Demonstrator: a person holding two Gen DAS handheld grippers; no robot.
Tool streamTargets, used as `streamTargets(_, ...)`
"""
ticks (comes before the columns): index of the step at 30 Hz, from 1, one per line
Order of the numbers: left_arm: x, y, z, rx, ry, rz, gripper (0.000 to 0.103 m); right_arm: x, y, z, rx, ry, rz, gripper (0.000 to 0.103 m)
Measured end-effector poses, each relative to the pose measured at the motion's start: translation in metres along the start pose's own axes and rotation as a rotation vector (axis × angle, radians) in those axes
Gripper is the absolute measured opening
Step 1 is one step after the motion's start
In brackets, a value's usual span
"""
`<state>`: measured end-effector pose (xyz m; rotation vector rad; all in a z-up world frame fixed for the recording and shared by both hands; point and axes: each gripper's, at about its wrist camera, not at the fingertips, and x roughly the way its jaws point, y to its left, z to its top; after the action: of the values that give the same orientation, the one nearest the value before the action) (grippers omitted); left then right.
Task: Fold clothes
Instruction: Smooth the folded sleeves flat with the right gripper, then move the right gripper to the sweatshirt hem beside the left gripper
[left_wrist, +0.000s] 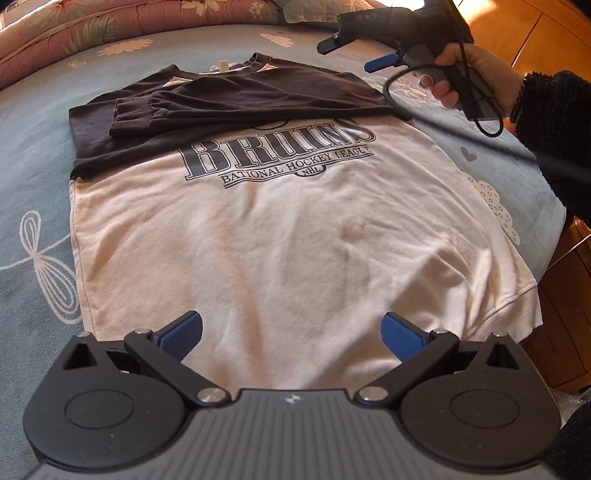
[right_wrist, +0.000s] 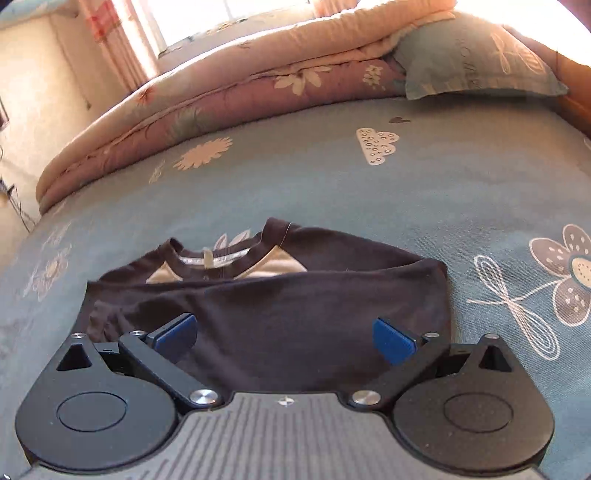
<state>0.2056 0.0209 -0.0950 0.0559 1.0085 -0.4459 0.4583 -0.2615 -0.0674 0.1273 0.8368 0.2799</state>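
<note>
Sweatshirt (left_wrist: 288, 236) flat on bed (left_wrist: 33, 177), face up, cream body ahead of and partly between the left gripper (left_wrist: 291, 334) jaws; hem nearest, just below the fingertips. Dark sleeves (left_wrist: 236, 99) folded across the chest, well ahead of the left jaws, cuffs stacked to their left. Same sleeves directly under and ahead of the right gripper (right_wrist: 284, 338) jaws; collar (right_wrist: 221, 254) farther ahead. Both jaw pairs spread wide, holding nothing. Right gripper seen from left view hovering past the far right shoulder, clear of cloth. Quilt (right_wrist: 221, 92) and pillow (right_wrist: 476, 59) far beyond.

Step judged: sleeves in, body fold not yet done. Next likely needs both jaws down to the hem corners, pinch both layers, lift and carry toward collar; cloth soft, likely to sag and drag sleeves loose.
</note>
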Motion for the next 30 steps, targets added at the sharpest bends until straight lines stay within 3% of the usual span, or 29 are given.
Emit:
streamTargets(7,0.007,-0.014,-0.014,0.028,0.043,0.028,0.102,0.043,0.033,-0.049,-0.193,0.063,-0.138,0.103)
streamTargets(13,0.000,-0.024,-0.015,0.089,0.021,0.060,0.102,-0.017,0.049,-0.066,-0.188,0.056,-0.056,0.103)
streamTargets(18,0.009,-0.033,-0.025,0.153,0.041,0.100,0.102,-0.058,0.046,-0.120,-0.237,0.120,-0.022,0.103)
streamTargets(21,0.009,-0.042,-0.035,0.196,0.036,0.135,0.102,-0.067,0.046,-0.151,-0.268,0.149,-0.050,0.103)
streamTargets(25,-0.002,-0.039,-0.042,0.157,0.007,0.127,0.102,-0.092,0.049,-0.196,-0.252,0.134,-0.046,0.103)
streamTargets(30,-0.016,-0.033,-0.049,0.097,-0.026,0.110,0.102,-0.116,0.052,-0.240,-0.259,0.047,-0.088,0.103)
